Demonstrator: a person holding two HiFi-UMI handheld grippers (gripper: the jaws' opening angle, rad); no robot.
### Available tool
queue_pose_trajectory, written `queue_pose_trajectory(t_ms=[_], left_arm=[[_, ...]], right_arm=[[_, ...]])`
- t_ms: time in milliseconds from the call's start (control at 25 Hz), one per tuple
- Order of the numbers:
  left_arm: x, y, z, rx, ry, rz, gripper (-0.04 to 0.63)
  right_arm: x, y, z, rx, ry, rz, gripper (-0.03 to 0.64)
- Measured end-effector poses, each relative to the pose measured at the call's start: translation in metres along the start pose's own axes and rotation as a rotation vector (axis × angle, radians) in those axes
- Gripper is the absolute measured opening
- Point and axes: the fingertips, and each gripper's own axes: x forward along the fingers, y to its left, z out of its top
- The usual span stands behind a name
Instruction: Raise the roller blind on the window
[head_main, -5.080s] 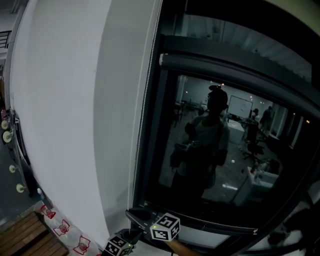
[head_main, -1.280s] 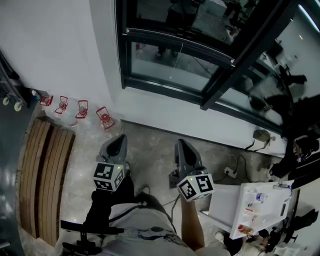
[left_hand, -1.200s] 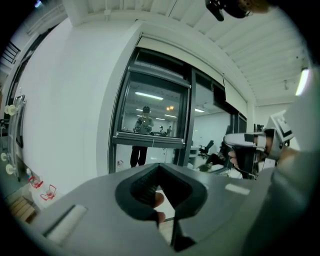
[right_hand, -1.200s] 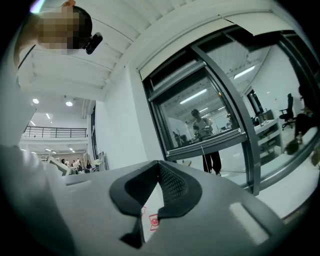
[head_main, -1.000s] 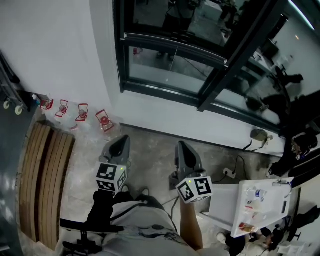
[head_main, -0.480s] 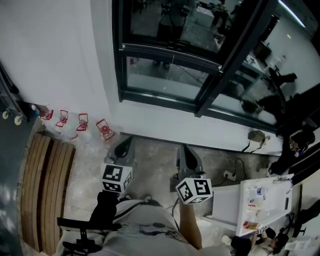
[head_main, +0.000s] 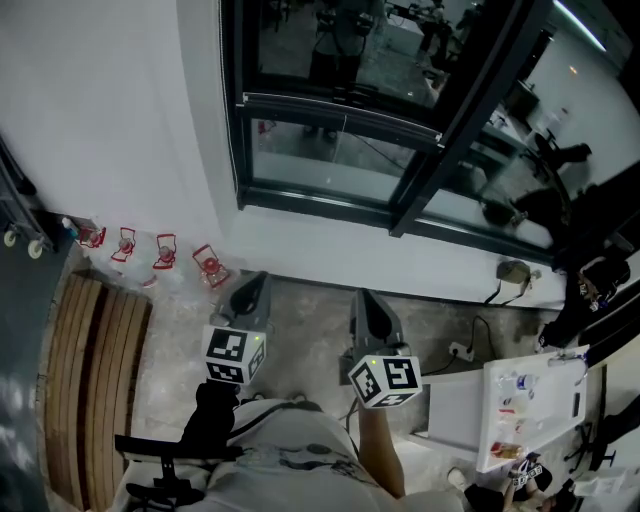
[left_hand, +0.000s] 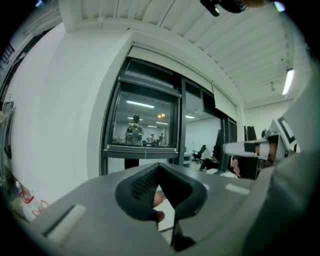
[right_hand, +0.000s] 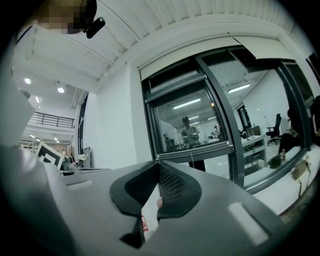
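Note:
The dark-framed window (head_main: 340, 100) fills the top of the head view, and its glass is uncovered. In the gripper views a pale strip of blind (left_hand: 150, 54) (right_hand: 172, 59) lies along the window's top edge, and my reflection shows in the pane. Both grippers hang low over the stone floor, well short of the window. My left gripper (head_main: 250, 287) (left_hand: 159, 165) is shut with nothing in it. My right gripper (head_main: 365, 300) (right_hand: 158, 162) is also shut and holds nothing. The blind's cord cannot be made out.
Small red lanterns (head_main: 160, 250) stand on the floor along the white wall. A slatted wooden bench (head_main: 90, 370) lies at the left. A white table (head_main: 530, 410) with small items is at the right, with a socket and cable (head_main: 460, 350) beside it.
Five seconds ago I faced the window with the grippers close under it. Since then the view has dropped to the floor and both grippers hang low. They barely moved over the last second.

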Motion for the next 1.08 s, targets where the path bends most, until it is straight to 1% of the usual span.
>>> queue_pose_trajectory(t_ms=[480, 1080], left_arm=[[0.0012, -0.0023, -0.0029, 0.007, 0.014, -0.009, -0.003], [0.0022, 0.0035, -0.0044, 0.017, 0.026, 0.002, -0.002]], right_arm=[[0.0022, 0.0009, -0.0009, -0.005, -0.003, -0.001, -0.002], [0.0096, 0.0064, -0.0039, -0.013, 0.003, 0.029, -0.002]])
